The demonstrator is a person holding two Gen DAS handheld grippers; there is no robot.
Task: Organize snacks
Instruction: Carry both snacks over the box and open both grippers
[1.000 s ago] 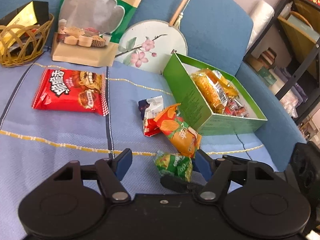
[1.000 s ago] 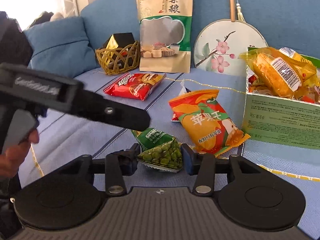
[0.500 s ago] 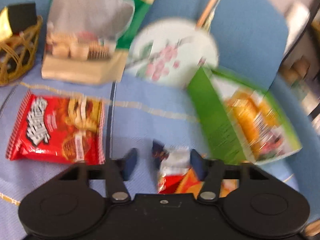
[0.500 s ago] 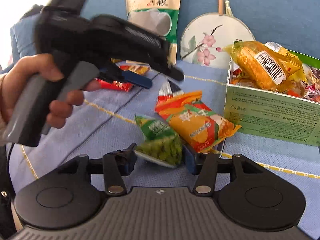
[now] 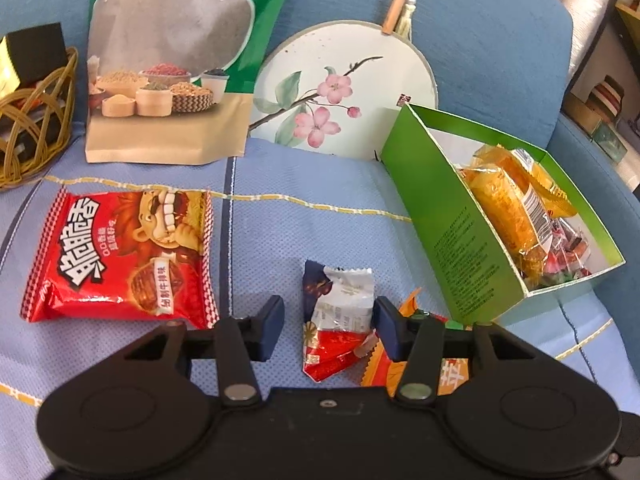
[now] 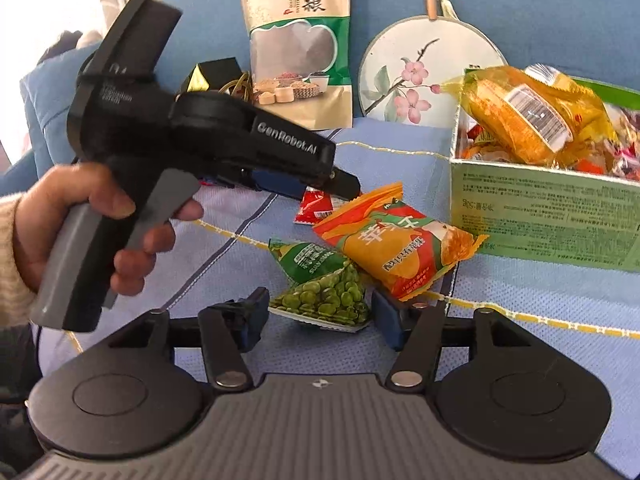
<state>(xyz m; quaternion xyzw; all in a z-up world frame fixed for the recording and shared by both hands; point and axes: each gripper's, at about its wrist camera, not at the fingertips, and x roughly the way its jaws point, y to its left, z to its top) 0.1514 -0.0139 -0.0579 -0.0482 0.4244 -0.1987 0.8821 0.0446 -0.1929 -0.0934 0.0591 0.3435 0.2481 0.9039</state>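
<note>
Left wrist view: left gripper (image 5: 328,330) straddles small red-white packet (image 5: 338,320) on blue cushion (image 5: 320,232), jaws apart, right pad touching, left clear; lined up for pickup toward green box (image 5: 448,216). Right gripper (image 6: 316,320), jaws just widening, brackets green pea packet (image 6: 320,280) unclamped.

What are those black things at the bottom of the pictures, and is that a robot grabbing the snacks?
No robot: a person holds a grabber tool in each hand, each with a camera looking along its two fingers. One picture is from the left gripper, the other from the right gripper; the right view also shows the hand holding the left tool. Loose snacks lie on a blue cushion beside a green box that already holds some. The left fingers straddle a small white-and-red packet; the right ones, just opened wider, sit around a green pea packet. Nothing is lifted.
</note>
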